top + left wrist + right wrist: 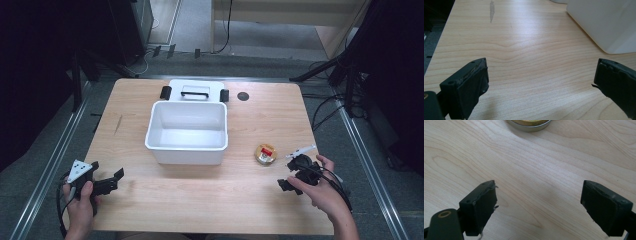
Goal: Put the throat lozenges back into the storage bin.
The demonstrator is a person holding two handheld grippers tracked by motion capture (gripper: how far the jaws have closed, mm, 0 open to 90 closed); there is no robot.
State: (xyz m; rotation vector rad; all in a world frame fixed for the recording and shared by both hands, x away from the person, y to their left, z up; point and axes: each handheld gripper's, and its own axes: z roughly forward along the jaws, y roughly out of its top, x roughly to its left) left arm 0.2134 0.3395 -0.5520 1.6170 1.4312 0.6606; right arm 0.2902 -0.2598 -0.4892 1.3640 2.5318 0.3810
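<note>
Two hand-held grippers, jaws apart, empty: left hand-held gripper (102, 184) near-left on surface (200, 200), right hand-held gripper (295, 175) near-right. Tin (265, 153) just beyond right one; white bin (187, 131) centre. Likely step: straddle tin squarely, close gently.

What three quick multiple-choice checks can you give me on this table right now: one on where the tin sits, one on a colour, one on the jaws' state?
1. Where is the small round tin?
A. inside the bin
B. on the table, right of the bin
C. on the lid

2. What colour is the open bin?
A. white
B. blue
C. black

3. How do the jaws of the right gripper stand?
A. shut on the tin
B. shut on nothing
C. wide apart, holding nothing

Key: 1 B, the high view shows it on bare wood between the bin and the right gripper. 2 A, its walls and floor are white. 3 C, the right gripper view shows bare table between them.
</note>
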